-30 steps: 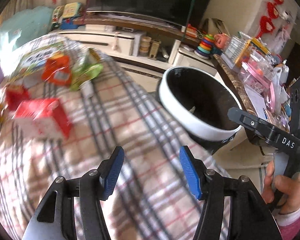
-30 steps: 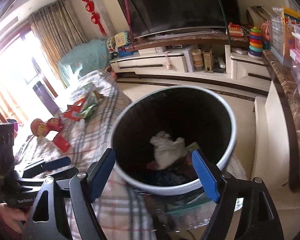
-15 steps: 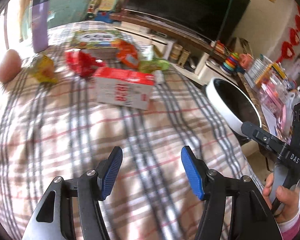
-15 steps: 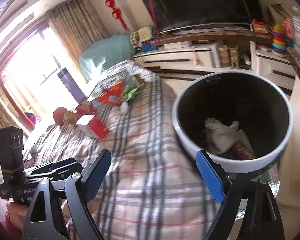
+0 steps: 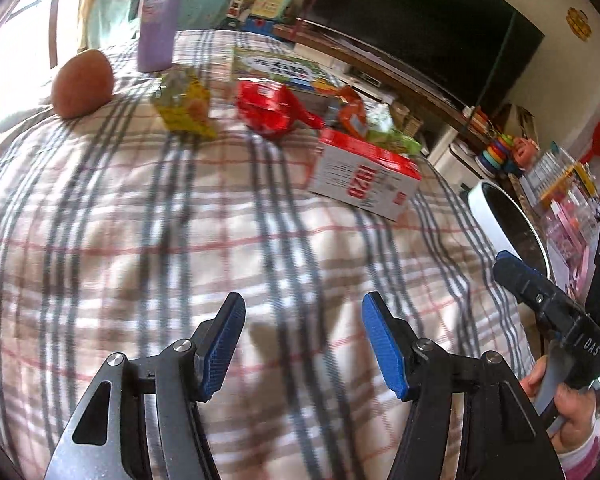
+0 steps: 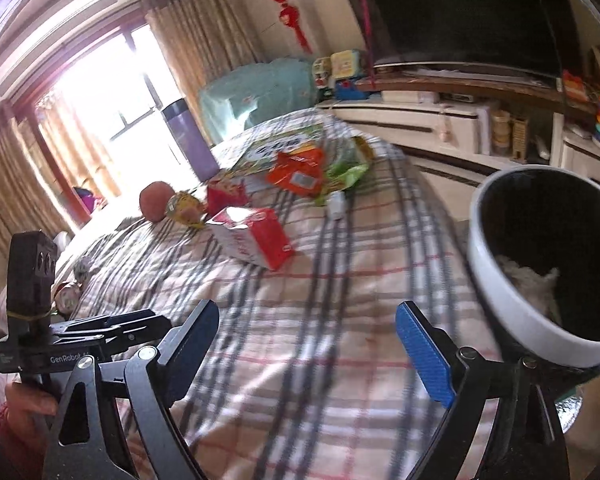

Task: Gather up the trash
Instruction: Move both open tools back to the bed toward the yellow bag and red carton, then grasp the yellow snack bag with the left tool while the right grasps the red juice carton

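Note:
My left gripper [image 5: 303,326] is open and empty above the plaid cloth [image 5: 180,240]. My right gripper [image 6: 306,340] is open and empty too. A red and white carton [image 5: 364,178] [image 6: 252,236] lies ahead, with a red wrapper [image 5: 270,110], a yellow wrapper [image 5: 184,106], an orange packet [image 6: 296,172] and a green wrapper [image 6: 346,170] behind it. A black trash bin with a white rim [image 6: 500,280] [image 5: 492,216] stands at the right, with white crumpled trash [image 6: 528,280] inside.
A purple bottle [image 5: 158,20] [image 6: 190,142] and an apple [image 5: 82,82] [image 6: 156,200] stand at the far side of the cloth. A printed book [image 5: 276,66] lies behind the wrappers. A TV cabinet [image 6: 440,120] and toy shelves [image 5: 560,184] are beyond.
Both grippers have swung left, away from the bin and towards the trash on the cloth. The bin has slid to the right edge of both views. Both stay open.

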{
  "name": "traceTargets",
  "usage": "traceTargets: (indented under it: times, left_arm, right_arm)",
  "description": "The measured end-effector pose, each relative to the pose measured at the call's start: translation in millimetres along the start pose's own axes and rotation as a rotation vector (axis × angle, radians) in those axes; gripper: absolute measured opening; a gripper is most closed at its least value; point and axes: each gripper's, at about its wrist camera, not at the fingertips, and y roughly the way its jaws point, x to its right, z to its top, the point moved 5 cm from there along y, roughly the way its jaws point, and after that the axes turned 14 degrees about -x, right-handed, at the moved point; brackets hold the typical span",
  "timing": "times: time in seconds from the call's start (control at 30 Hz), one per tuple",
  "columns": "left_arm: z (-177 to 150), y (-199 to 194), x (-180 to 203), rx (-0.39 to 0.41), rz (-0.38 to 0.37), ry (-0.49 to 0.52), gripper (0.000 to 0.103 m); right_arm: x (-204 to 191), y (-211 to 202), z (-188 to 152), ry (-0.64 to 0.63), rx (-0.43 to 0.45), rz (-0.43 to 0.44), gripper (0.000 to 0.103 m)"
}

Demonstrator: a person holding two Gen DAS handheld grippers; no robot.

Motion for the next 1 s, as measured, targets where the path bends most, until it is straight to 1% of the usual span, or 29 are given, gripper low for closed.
traceTargets:
  times: [0.23,0.4,0.47,0.57,0.67,0.87,0.9,1.0]
  left_arm:
    - [10.9,-6.6,-23.2,0.007,0.020,-0.032,0.060]
    - [27.9,-4.8,-35.5,0.011,0.042,-0.041,0.062]
    - [37.8,-1.6,-39.2,0.015,0.053,-0.045,0.062]
    - [52.8,1.6,-46.3,0.028,0.082,-0.056,0.067]
    - [69.3,6.2,-53.6,0.034,0.095,-0.076,0.067]
    - [102.0,19.2,-63.7,0.042,0.116,-0.126,0.071]
    - [108.7,22.3,-65.4,0.045,0.125,-0.134,0.074]
    - [121.8,30.6,-68.2,0.055,0.154,-0.147,0.075]
  right_arm:
    - [-25.9,29.9,10.6,-0.077,-0.077,-0.009,0.091]
    - [-34.1,45.8,20.2,-0.126,-0.102,-0.011,0.091]
    - [-35.7,50.6,25.9,-0.143,-0.105,-0.016,0.091]
    - [-36.0,57.7,32.8,-0.157,-0.117,-0.010,0.091]
    - [-36.4,67.5,40.1,-0.175,-0.145,-0.010,0.091]
    - [-39.8,77.3,55.6,-0.216,-0.142,-0.010,0.091]
    - [-40.6,78.9,57.8,-0.219,-0.142,-0.008,0.091]
    - [-41.5,86.5,64.8,-0.231,-0.148,-0.006,0.091]
